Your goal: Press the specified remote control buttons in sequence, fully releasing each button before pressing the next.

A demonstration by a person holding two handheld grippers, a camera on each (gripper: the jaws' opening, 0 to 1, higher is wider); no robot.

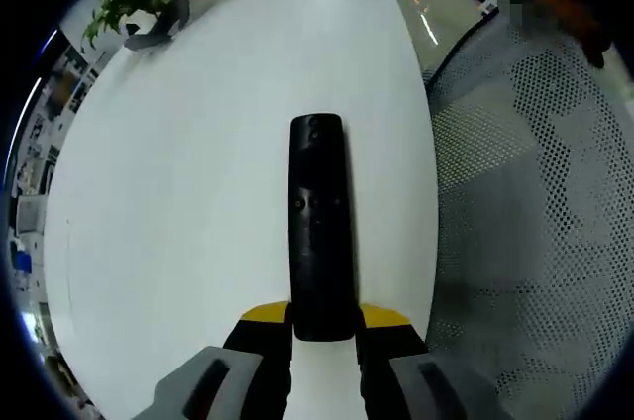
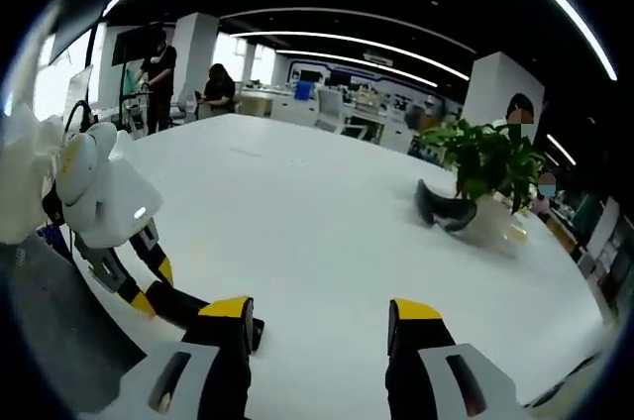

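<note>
Black plastic is filling the lower middle of the left gripper view, where the remote control is lying lengthwise on the white tabletop with its near end sitting between the yellow-tipped fingers of the left gripper; those fingers are closing against its sides, so it is being steadied rather than lifted, as far as I can judge. Its small buttons are facing up along the centre of the frame. In the right gripper view, the right gripper is hovering at the bottom of the frame with its fingers spread wide and gripping nothing, bare tabletop showing between them. Just to the left of it there, the left gripper is coming in from the left edge with the dark end of the remote at its tip. Farther off, a potted plant and a dark curved object are sitting at the right of centre, and people are standing at the upper left. To press well, the right gripper probably needs one fingertip brought straight down on a single button while the left is keeping the remote pinned flat, then lifted clear before the next press.
</note>
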